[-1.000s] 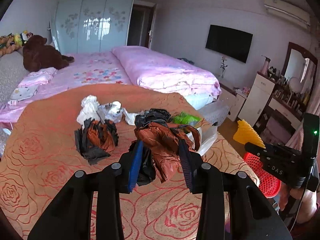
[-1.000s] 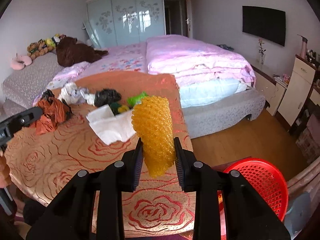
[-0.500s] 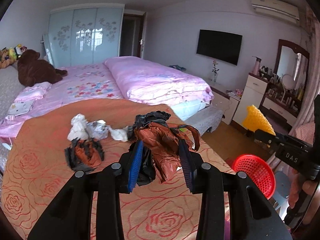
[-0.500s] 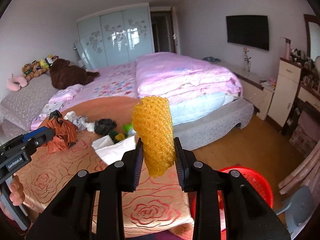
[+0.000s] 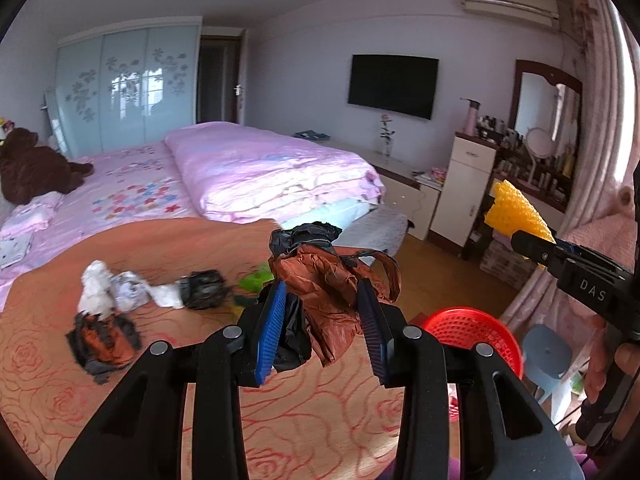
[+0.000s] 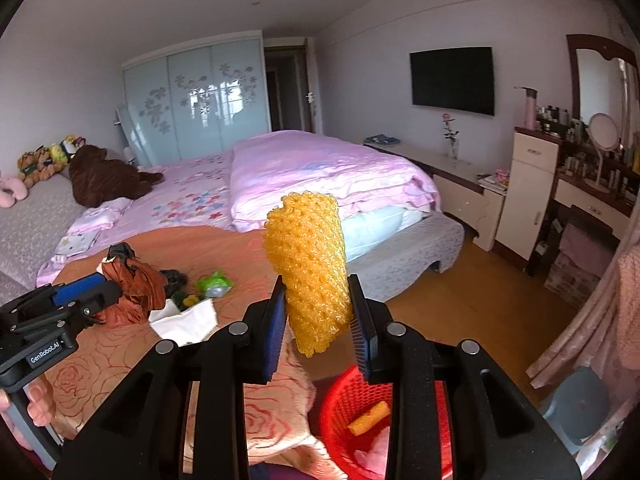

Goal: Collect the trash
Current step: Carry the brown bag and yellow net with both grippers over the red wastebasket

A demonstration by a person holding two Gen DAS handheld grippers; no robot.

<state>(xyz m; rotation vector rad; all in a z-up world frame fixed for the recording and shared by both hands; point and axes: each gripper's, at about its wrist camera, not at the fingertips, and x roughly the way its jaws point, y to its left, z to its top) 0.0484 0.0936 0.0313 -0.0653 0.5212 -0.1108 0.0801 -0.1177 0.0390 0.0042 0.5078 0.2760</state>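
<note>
My left gripper [image 5: 322, 304] is shut on a crumpled brown and black plastic bag [image 5: 328, 276], held up over the orange rose-patterned cloth [image 5: 48, 380]. My right gripper [image 6: 318, 312] is shut on a yellow foam net sleeve [image 6: 310, 264]; that sleeve [image 5: 514, 212] also shows at the right of the left wrist view. A red mesh basket [image 6: 344, 412] sits on the floor below the right gripper, with a small orange piece inside; the same basket [image 5: 476, 328] lies right of the left gripper. More trash lies on the cloth: white tissues [image 5: 116, 292], a black wad [image 5: 204, 288], a green wrapper [image 5: 256, 280], a brown-black bag [image 5: 104, 340].
A pink bed [image 5: 248, 172] stands behind the cloth-covered surface. A white paper [image 6: 188, 320] lies near the cloth's edge. A dresser with bottles and a mirror [image 6: 592, 184] lines the right wall. A grey stool [image 5: 546, 354] stands beside the basket. Wooden floor [image 6: 480, 292] lies between bed and dresser.
Both grippers have risen and swung to the right with their loads. The red basket has come under the right gripper and closer to the left one.
</note>
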